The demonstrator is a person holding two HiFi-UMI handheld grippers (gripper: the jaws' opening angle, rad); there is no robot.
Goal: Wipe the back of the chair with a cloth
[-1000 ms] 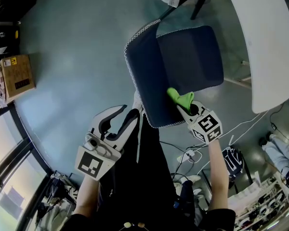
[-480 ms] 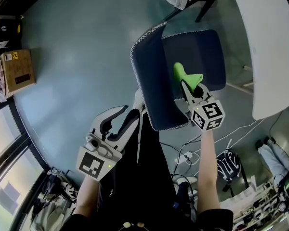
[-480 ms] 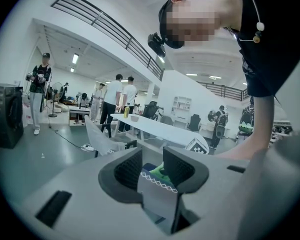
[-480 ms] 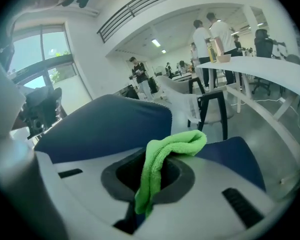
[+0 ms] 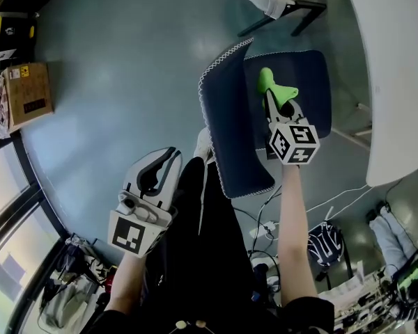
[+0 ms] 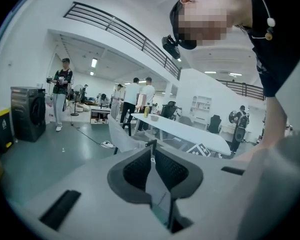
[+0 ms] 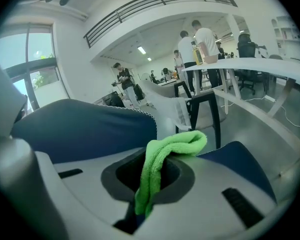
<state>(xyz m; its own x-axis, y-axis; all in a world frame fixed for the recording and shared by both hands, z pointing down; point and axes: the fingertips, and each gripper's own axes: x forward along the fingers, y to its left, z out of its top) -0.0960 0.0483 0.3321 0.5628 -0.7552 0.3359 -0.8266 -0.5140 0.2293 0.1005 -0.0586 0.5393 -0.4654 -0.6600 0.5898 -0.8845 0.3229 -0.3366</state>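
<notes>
My right tongs are clamped on the green cloth beside the chair backrest. I'd guess the wipe's underway with plenty left. My left tongs have just been closing on nothing.

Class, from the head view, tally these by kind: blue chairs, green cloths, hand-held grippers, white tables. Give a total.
blue chair: 1
green cloth: 1
grippers: 2, the left gripper (jaws just closed in, nothing between them) and the right gripper (clamped on the green cloth)
white table: 1
Total: 5
</notes>
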